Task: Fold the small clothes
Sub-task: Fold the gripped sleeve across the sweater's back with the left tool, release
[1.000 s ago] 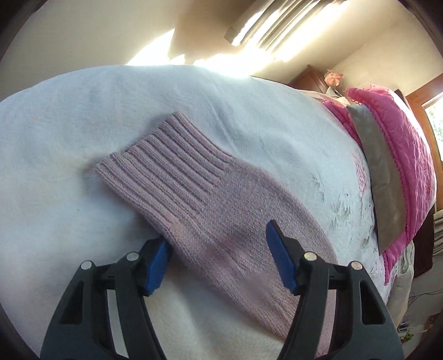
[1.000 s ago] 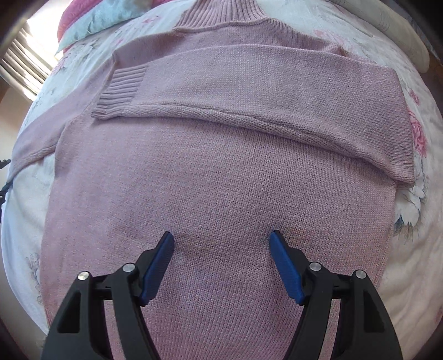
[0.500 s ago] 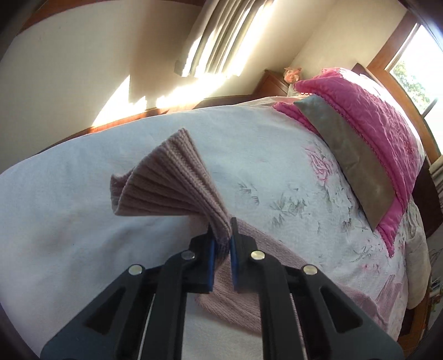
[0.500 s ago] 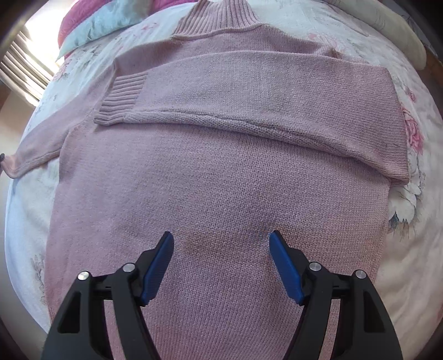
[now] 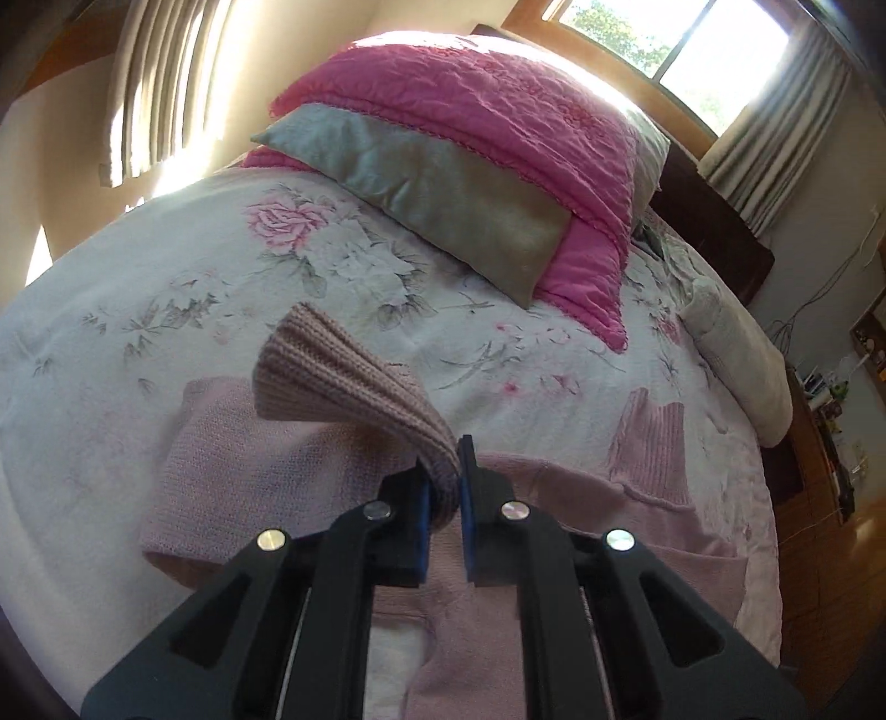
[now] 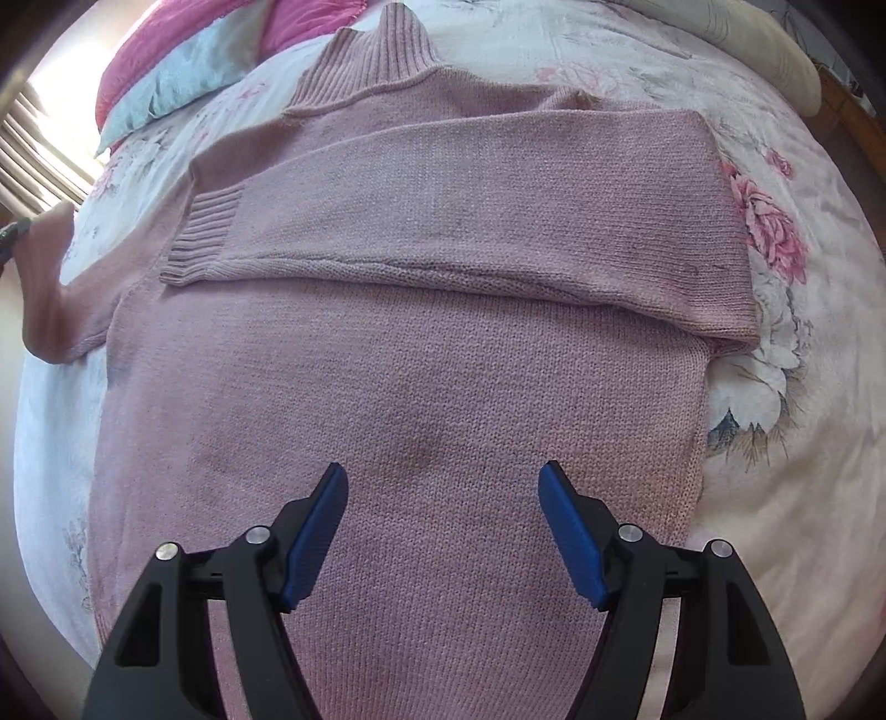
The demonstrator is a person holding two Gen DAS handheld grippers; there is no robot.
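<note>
Sunlit bedroom, bed (image 5: 111,288) under a white floral cover. Toward 1 o'clock in the left wrist view, a pink quilt (image 5: 470,111) over a grey pillow (image 5: 421,194), window (image 5: 664,39) beyond. Mauve knit sweater (image 6: 415,387) spread flat on the bed, collar (image 6: 365,61) at 12 o'clock in the right wrist view, one sleeve (image 6: 470,205) folded across the chest with its ribbed cuff toward 9 o'clock. Left gripper (image 5: 443,493) clamped on the other sleeve's ribbed cuff (image 5: 332,376), lifted clear of the bed, fabric fanning out toward 11 o'clock. Right gripper (image 6: 443,531) with fingers wide apart, holding nothing, above the sweater's lower body. At 9 o'clock in that view, the raised sleeve blurred at the edge.
</note>
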